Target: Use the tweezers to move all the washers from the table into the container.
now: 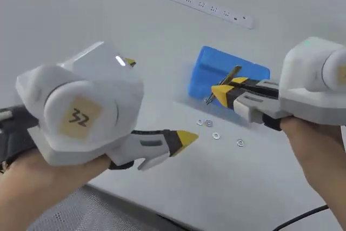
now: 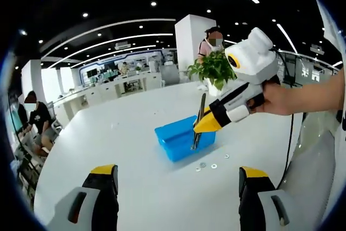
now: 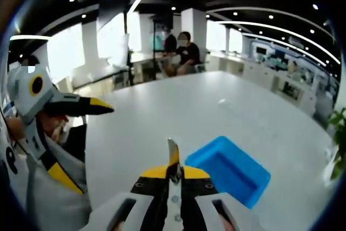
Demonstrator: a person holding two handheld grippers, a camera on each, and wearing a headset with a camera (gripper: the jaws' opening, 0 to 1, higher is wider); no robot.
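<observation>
I am looking down at a white table (image 1: 135,36) in a large open office. A power strip (image 1: 208,8) is lying along the top of the head view, right of centre. The blue container (image 1: 211,68) is sitting just right of centre in that view. Four washers (image 1: 216,136) are lying on the table right below it, close together and outside the container.

The right gripper (image 1: 220,91) is coming in from the right edge, and its jaws are clenched on the tweezers (image 1: 231,74). In the right gripper view the yellow tips are pressing together around the metal. The tweezers are slanting down and to the left. Their points are hanging at the container's lower left corner, just above the washers, and I cannot tell whether they are touching anything.

The left gripper (image 2: 177,174) is filling the lower left of the head view. It is released, with its jaws standing wide apart and gripping nothing. In its own view a plant (image 2: 215,68) is showing at the top, beyond the container.
</observation>
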